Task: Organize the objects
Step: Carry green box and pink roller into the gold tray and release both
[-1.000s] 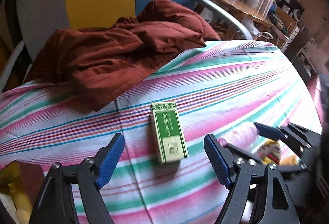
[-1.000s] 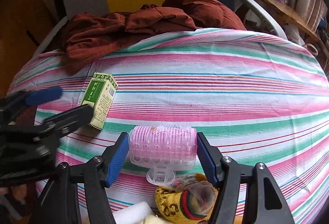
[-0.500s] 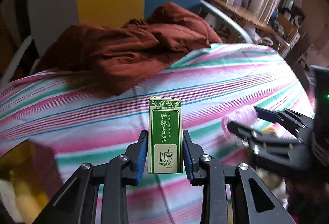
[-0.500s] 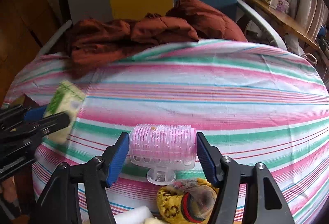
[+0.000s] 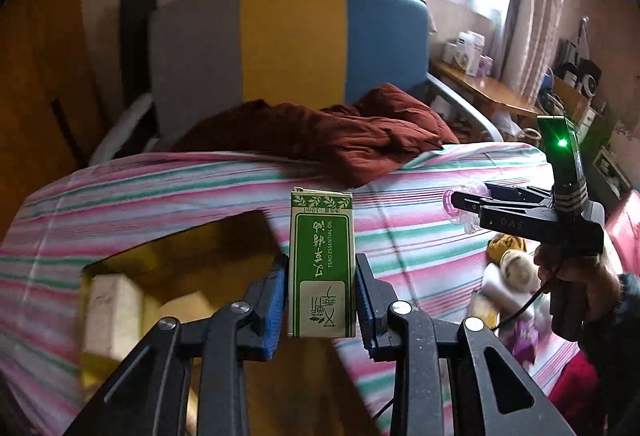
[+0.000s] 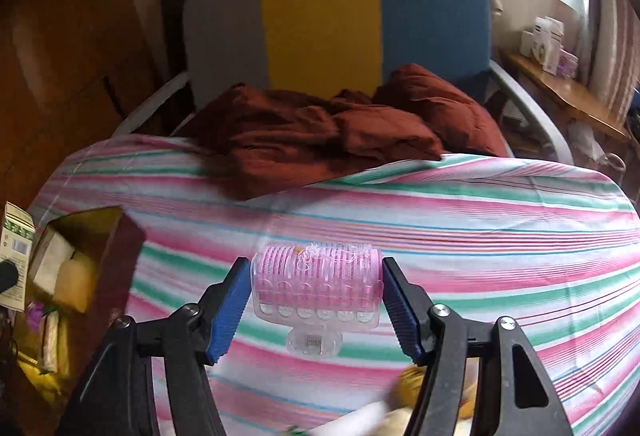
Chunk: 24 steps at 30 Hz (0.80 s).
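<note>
The left tool (image 5: 321,300) is clamped on the long sides of a green carton (image 5: 322,268), held upright above the striped bed (image 5: 160,192) near an open box (image 5: 132,276). The carton looks light and crushable, so a gentle squeeze should do. The right tool (image 6: 316,306) grips a pink hair roller (image 6: 316,286) by its ends; it looks springy plastic.

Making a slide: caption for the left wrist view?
Left gripper holds a green essential-oil box above the striped bedsheet.

Green-white box (image 5: 322,268) upright, clamped; pink roller (image 6: 316,286) crosswise, clamped.
</note>
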Motion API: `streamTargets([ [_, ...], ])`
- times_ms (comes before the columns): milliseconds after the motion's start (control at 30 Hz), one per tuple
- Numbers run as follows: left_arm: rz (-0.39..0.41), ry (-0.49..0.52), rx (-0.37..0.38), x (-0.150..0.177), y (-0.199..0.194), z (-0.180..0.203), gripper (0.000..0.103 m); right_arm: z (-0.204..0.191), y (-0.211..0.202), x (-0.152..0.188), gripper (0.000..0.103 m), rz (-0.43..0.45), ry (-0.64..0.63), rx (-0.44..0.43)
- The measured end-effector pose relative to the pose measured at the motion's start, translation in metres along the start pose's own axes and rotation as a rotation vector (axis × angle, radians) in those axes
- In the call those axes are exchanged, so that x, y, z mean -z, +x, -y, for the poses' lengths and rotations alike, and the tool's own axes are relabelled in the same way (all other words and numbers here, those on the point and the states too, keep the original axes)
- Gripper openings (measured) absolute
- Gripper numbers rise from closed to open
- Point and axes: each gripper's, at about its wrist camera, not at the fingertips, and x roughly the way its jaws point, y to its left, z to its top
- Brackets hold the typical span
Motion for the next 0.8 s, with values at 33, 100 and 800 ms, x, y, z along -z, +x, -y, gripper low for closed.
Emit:
streamTargets([
  [33, 0.003, -0.007, -0.003, 0.005, -0.006, -0.005, 0.032, -0.009, -0.001, 0.002, 0.065, -0.002, -0.003, -0.012],
  [100, 0.012, -0.018, -0.025, 0.016, -0.018, -0.017, 0.032, -0.029, -0.006, 0.005, 0.065, -0.005, -0.017, -0.033],
  [800, 0.046, -0.244, -0.125, 0.133, -0.099, -0.143, 0.032, -0.193, -0.056, 0.071, 0.065, -0.008, -0.126, -0.284],
])
